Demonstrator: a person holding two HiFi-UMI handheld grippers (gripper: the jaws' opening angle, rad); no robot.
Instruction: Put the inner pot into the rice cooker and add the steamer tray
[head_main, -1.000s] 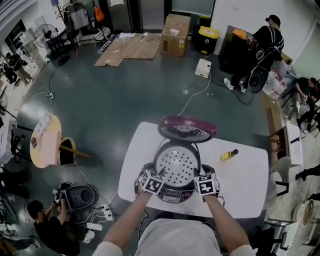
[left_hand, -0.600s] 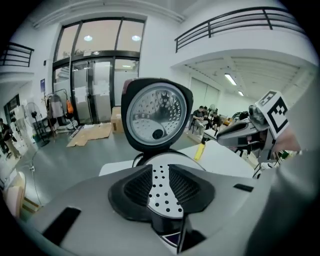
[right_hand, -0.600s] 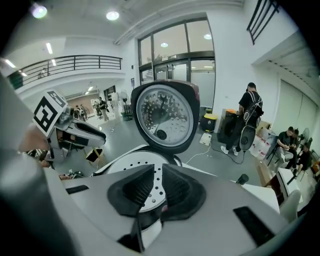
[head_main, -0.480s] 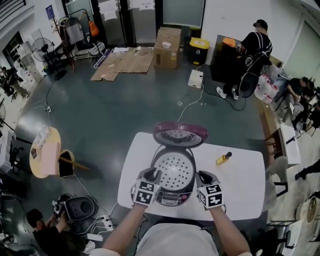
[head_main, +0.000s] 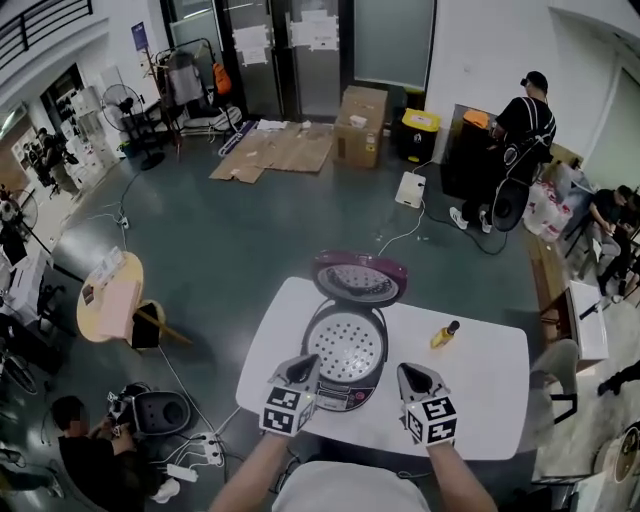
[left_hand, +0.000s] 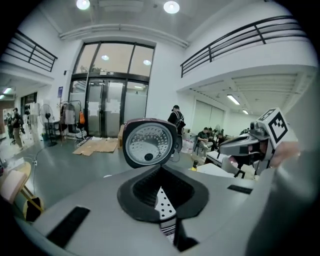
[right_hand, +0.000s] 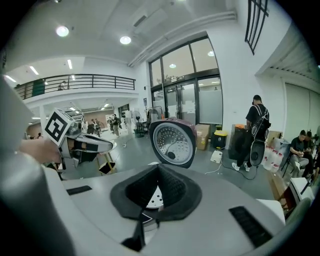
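Observation:
The rice cooker (head_main: 330, 395) stands on the white table (head_main: 490, 385) with its purple lid (head_main: 360, 278) raised at the far side. The perforated steamer tray (head_main: 347, 347) sits in its mouth. My left gripper (head_main: 305, 371) hovers near the cooker's front left, and my right gripper (head_main: 411, 375) near its front right. Both have just been closing and are shut with nothing between the jaws. In the left gripper view the left gripper (left_hand: 161, 172) faces the lid (left_hand: 149, 141), and a strip of the tray (left_hand: 164, 204) shows below. In the right gripper view the right gripper (right_hand: 159, 169) faces the lid (right_hand: 172, 142).
A small yellow bottle (head_main: 443, 334) lies on the table right of the cooker. A person in black (head_main: 520, 125) stands at the back right by boxes (head_main: 362, 125). A round side table (head_main: 108, 295) and floor cables are at the left.
Both grippers have risen off the steamer tray's rim and drawn back toward me, and their jaws have closed. The tray stays in the cooker.

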